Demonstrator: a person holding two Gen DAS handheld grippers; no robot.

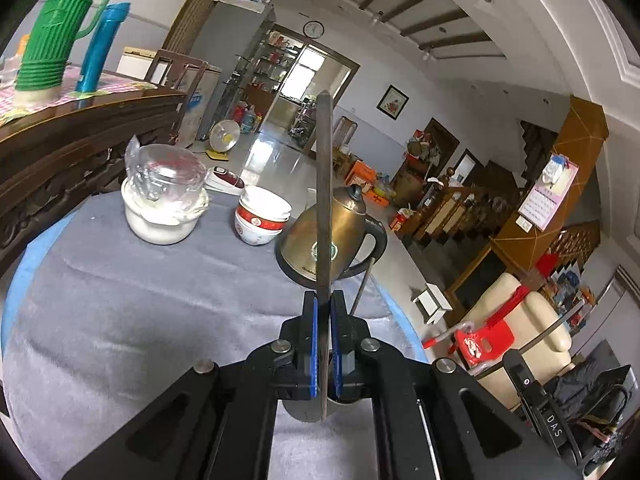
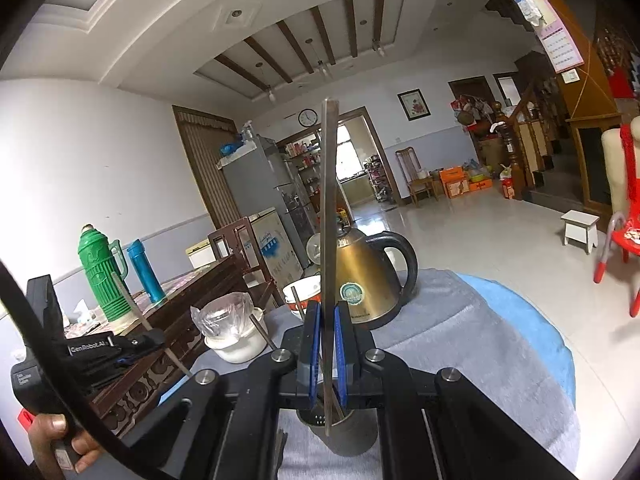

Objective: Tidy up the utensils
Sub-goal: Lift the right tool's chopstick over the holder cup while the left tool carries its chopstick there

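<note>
Left gripper [image 1: 323, 354]: we have it closed on a flat metal utensil [image 1: 324, 200], held upright.
Right gripper [image 2: 325, 350]: closed on a second flat utensil [image 2: 329, 260], its lower end reaching toward a metal cup [image 2: 344, 434].
Why upright: we judge the vertical hold lets each handle drop straight into the cup, which already shows thin sticks inside.
Cup location: on the grey-clothed bench [image 1: 120, 320], directly below the grippers.
Left view only: stacked bowls [image 1: 262, 216] in full, a bagged white pot [image 1: 164, 200], and a loose thin rod [image 1: 362, 288] beside the kettle [image 1: 332, 236].
Right view only: the cup's open mouth, and the other gripper [image 2: 132, 346] with its utensil tilted.
</note>
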